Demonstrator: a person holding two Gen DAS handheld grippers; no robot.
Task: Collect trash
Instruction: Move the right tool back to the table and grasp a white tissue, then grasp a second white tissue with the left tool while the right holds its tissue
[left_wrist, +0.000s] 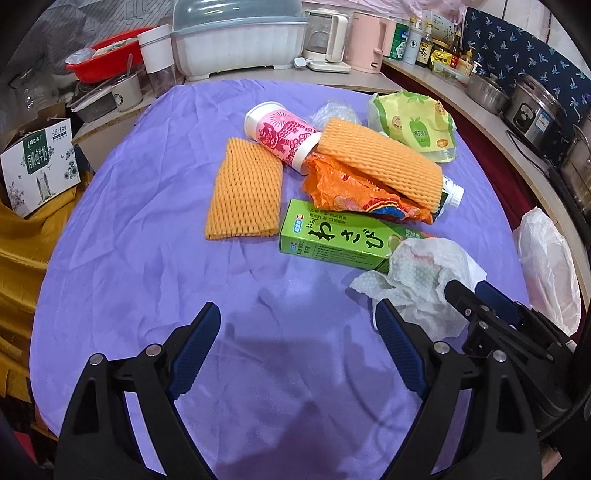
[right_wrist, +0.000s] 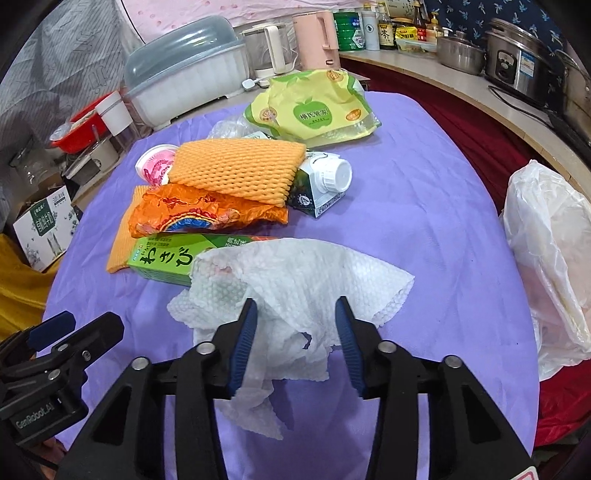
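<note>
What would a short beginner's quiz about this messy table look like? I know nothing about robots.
1. True or false: the left tool has something between its fingers.
2. What lies between the fingers of the right tool? A) the white paper towel B) the green box C) the orange wrapper
3. Fill in: the cloth covering the table is ____ in colour.

Key: 1 false, as its fingers stand wide over bare cloth. 2 A, with the fingers on either side of the towel. 3 purple.
</note>
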